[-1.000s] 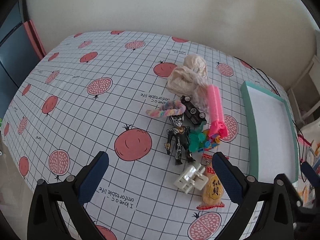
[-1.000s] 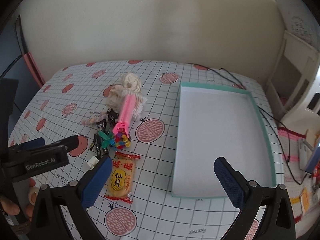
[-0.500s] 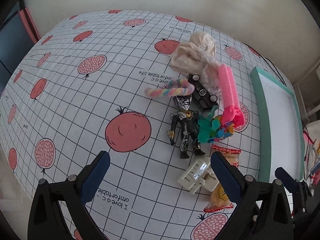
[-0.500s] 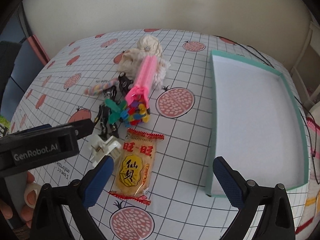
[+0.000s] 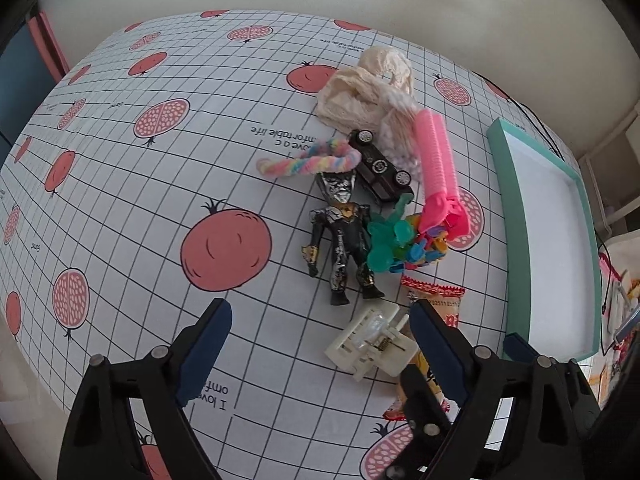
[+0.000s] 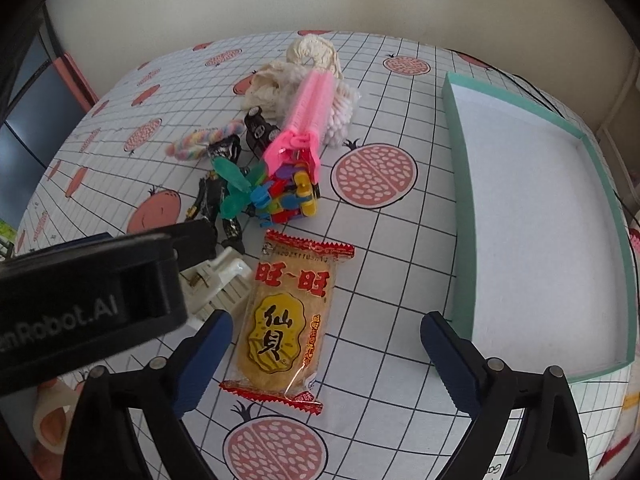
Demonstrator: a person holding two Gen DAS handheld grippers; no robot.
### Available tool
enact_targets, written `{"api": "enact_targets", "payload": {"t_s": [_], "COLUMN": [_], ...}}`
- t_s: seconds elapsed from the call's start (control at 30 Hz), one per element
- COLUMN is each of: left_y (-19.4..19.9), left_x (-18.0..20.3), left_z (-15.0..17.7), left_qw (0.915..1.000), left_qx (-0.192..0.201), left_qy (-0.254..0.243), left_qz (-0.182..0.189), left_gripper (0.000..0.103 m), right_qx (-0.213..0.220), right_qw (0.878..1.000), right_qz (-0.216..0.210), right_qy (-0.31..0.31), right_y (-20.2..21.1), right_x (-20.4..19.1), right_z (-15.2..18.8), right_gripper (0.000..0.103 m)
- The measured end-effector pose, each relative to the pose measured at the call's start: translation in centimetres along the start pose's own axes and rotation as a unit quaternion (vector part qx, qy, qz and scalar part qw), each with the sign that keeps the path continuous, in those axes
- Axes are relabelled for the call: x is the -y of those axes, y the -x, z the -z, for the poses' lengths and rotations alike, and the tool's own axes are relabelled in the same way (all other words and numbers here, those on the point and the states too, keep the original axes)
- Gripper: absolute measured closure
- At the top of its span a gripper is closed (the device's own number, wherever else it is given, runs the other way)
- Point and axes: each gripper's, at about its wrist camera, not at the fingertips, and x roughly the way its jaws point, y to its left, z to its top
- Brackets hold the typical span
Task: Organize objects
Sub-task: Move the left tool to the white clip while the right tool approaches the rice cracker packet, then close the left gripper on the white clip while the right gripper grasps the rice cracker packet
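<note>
While both grippers hang wide apart and empty, the left gripper (image 5: pixel 320 330) frames a glossy black action figure (image 5: pixel 342 240) and ribbed white plastic clip (image 5: pixel 370 338). The right gripper (image 6: pixel 326 344) straddles a crinkly rice cracker packet (image 6: pixel 286 324). The flat teal tray (image 6: pixel 460 184) lies beside it, on the grid-printed tablecloth (image 5: pixel 160 200). Both have dropped closer since a second ago.

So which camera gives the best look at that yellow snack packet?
The right wrist view: the snack packet lies whole, print readable, between the open fingers. In the left wrist view only its red top edge shows; a finger hides the rest.
</note>
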Motion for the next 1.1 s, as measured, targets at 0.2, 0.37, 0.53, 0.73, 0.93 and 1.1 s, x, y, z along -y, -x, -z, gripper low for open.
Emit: {"api": "enact_targets", "payload": {"t_s": [0.2, 0.37, 0.53, 0.73, 0.93, 1.1], "left_y": [-0.3, -0.3, -0.5, -0.6, -0.8, -1.0], "left_x": [0.8, 1.2, 1.6, 2.2, 2.6, 2.7], "left_z": [0.1, 0.3, 0.4, 0.6, 0.8, 0.9], "left_qw": [1.0000, 1.0000, 0.9999, 0.9997, 0.9995, 0.9992], "left_qx": [-0.001, -0.003, -0.010, -0.011, -0.017, -0.023], "left_qy": [-0.005, -0.008, -0.010, -0.020, -0.027, -0.031], "left_qz": [-0.005, -0.004, -0.002, -0.001, -0.002, 0.001], "left_gripper": [0.012, 0.019, 0.023, 0.031, 0.038, 0.051], "right_qx": [-0.006, -0.005, -0.007, -0.012, -0.021, -0.023], "right_qw": [1.000, 1.000, 1.000, 1.000, 1.000, 1.000], "right_qz": [0.011, 0.008, 0.004, 0.003, 0.004, 0.002], "right_qy": [-0.002, -0.012, -0.016, -0.025, -0.022, -0.021], "right_y": [-0.7, -0.7, -0.9, -0.9, -1.0, -1.1], "right_x": [0.4, 1.0, 1.3, 2.2, 2.8, 3.0], "right_z": [0.1, -0.2, -0.4, -0.2, 0.0, 0.0], "right_gripper": [0.009, 0.014, 0.020, 0.034, 0.050, 0.055]}}
